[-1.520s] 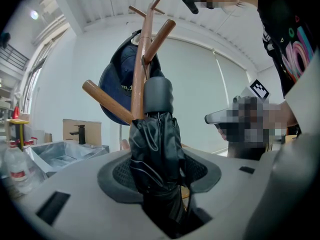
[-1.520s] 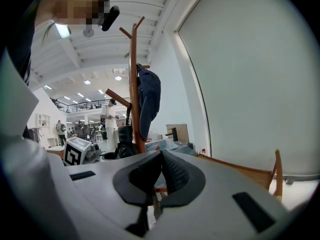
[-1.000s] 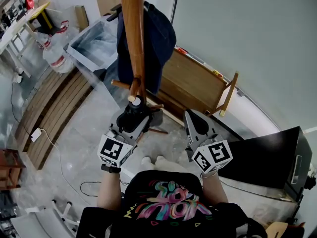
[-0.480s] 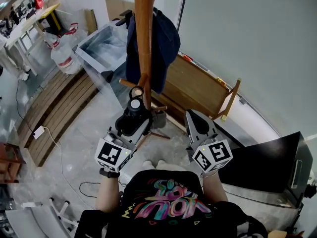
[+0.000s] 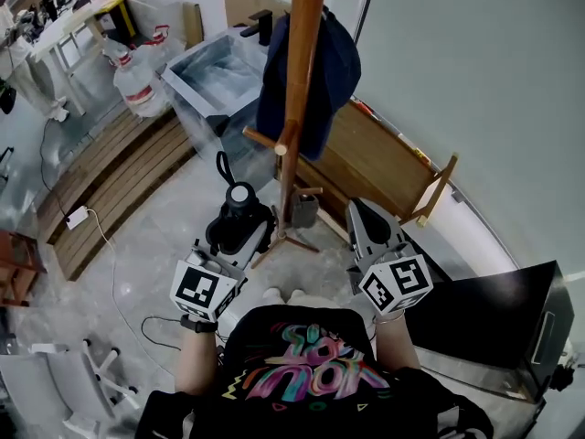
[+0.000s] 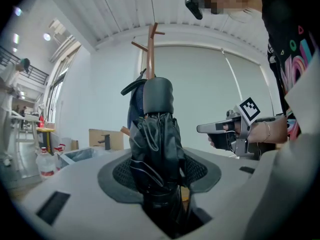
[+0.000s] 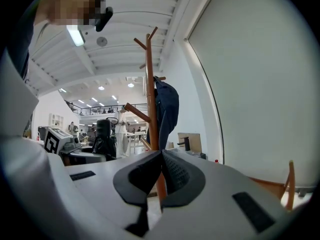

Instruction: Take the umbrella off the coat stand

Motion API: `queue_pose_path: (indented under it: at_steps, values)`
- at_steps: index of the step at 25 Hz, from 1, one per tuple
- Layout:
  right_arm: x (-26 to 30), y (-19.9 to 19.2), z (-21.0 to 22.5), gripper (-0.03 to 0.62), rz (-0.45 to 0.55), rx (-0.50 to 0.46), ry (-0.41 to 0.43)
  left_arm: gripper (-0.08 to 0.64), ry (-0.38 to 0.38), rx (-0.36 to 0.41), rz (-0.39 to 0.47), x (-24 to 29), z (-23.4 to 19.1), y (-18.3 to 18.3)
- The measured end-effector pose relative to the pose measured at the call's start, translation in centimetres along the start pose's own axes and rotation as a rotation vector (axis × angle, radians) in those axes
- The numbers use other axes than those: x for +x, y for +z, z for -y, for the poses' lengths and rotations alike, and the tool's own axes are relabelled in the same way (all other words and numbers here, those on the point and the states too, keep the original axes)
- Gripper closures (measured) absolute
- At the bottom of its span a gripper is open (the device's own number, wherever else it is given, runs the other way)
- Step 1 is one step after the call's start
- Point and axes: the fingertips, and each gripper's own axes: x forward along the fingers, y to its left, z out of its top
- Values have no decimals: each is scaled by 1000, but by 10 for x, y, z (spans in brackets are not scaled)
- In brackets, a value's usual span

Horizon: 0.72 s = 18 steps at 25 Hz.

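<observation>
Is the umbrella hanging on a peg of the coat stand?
No, the folded umbrella sits clamped in the left gripper, apart from the coat stand and its pegs.

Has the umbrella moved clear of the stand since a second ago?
Yes. The umbrella was up against the stand; now it sits apart from it, to its left in the head view, with a gap between them.

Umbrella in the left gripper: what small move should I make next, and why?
Probably draw the left gripper back toward the body, away from the coat stand. Its jaws are clamped on the folded umbrella, which looks clear of the lower peg, but its strap loop sits close to that peg and could snag.
</observation>
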Motion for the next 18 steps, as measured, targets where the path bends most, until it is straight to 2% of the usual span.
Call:
queue_pose_path:
  at_steps: [9, 18]
  values:
    - [6, -14, -10, 577, -47, -38, 49, 334, 147, -36, -65, -34, -21, -28]
    - [2, -32, -12, 577, -83, -57, 56, 334, 188, -77, -80, -49, -26, -46]
